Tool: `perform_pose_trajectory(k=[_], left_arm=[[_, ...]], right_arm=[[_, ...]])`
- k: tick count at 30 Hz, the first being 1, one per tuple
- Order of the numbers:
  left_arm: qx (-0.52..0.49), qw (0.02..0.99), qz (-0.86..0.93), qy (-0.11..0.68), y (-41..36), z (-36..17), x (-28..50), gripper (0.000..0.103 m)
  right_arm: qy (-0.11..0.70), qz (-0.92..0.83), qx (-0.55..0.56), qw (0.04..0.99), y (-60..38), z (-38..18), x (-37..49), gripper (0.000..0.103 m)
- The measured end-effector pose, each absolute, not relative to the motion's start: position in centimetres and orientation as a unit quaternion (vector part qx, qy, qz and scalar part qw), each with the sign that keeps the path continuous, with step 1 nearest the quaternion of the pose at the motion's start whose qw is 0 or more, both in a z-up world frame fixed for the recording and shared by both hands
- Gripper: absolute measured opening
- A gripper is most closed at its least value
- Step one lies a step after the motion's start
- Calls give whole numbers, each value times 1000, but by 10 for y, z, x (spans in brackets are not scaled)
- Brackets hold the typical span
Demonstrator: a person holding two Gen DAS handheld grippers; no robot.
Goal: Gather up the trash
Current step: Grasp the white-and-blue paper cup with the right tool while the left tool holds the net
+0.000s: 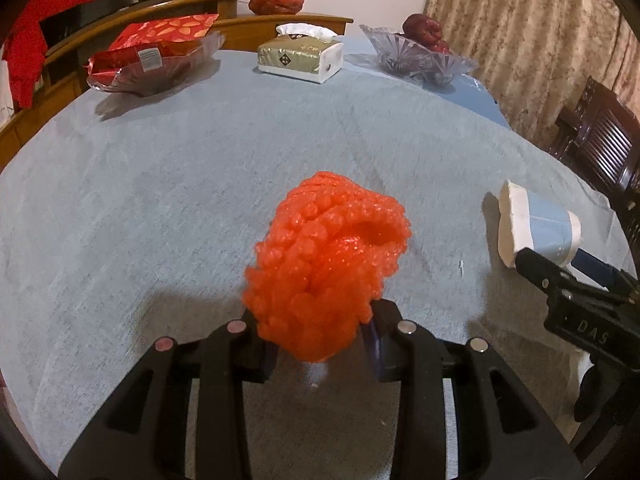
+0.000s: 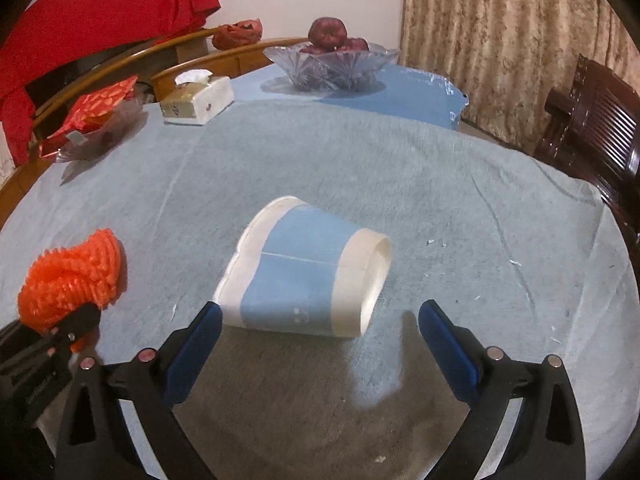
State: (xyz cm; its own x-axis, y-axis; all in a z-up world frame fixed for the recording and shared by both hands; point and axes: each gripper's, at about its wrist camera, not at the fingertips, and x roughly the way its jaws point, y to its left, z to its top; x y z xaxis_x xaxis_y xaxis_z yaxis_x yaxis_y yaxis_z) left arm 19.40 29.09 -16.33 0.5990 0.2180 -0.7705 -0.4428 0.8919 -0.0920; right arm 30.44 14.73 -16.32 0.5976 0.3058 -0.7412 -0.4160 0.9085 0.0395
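My left gripper (image 1: 318,336) is shut on a crumpled orange foam net (image 1: 328,264) and holds it over the grey-blue tablecloth (image 1: 180,184). The net also shows at the left of the right wrist view (image 2: 72,280), with the left gripper (image 2: 60,332) below it. A squashed blue and white paper cup (image 2: 304,276) lies on its side on the cloth. My right gripper (image 2: 320,328) is open, its blue fingers (image 2: 196,344) on either side of the cup's near end. In the left wrist view the cup (image 1: 536,224) lies at the right, with the right gripper (image 1: 532,264) at it.
At the table's far side stand a glass dish with red packets (image 1: 152,60), a tissue box (image 1: 300,56) and a glass bowl of red fruit (image 1: 420,52). A dark wooden chair (image 2: 592,120) stands at the right. Small white crumbs (image 2: 514,263) lie on the cloth.
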Motion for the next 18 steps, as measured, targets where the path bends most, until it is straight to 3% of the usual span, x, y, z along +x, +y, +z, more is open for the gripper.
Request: perform_pose_trajectory(k=[16, 17, 18], left_arm=[[-137, 882, 188, 409, 291, -165, 195, 33], [-137, 882, 188, 409, 291, -165, 195, 33], [-137, 882, 188, 409, 290, -165, 196, 33]], right_arm=[[415, 194, -76, 886, 162, -165, 315, 95], [415, 195, -76, 885, 161, -165, 316, 91], [418, 200, -76, 883, 160, -165, 316, 81]])
